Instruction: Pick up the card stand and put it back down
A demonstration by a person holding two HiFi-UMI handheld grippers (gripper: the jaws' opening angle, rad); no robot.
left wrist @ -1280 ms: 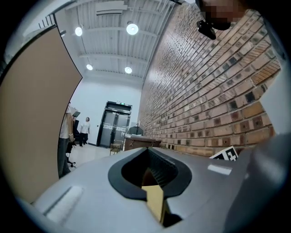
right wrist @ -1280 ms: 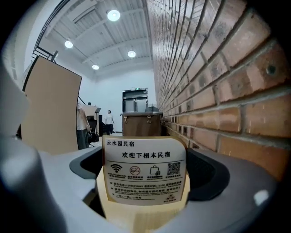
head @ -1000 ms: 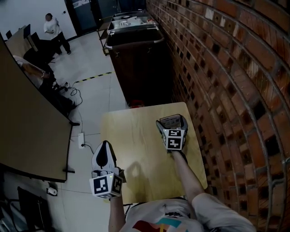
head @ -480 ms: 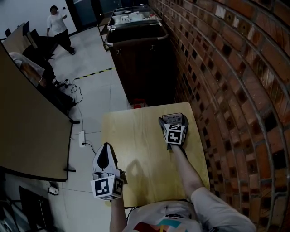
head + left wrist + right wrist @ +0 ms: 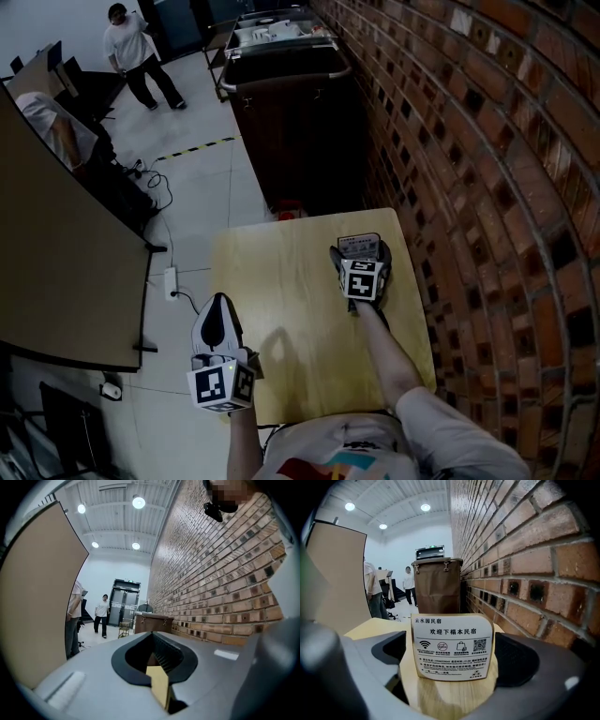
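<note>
Right gripper (image 5: 454, 660): grey body, black jaw pads standing apart. Between them sits a white printed card stand on a pale wooden base (image 5: 452, 646), upright, print facing the camera. The right pad meets the base's edge; a thin gap shows on the left side. Behind is a light wooden table (image 5: 377, 623), then a tall brown bin (image 5: 439, 585). A red brick wall (image 5: 525, 550) runs along the right.

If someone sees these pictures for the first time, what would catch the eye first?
First the white printed card stand, on the wooden table between the open jaws of the right gripper, near the far right corner. Then the brick wall close along the table's right side, and the shut left gripper at the near left edge.
</note>
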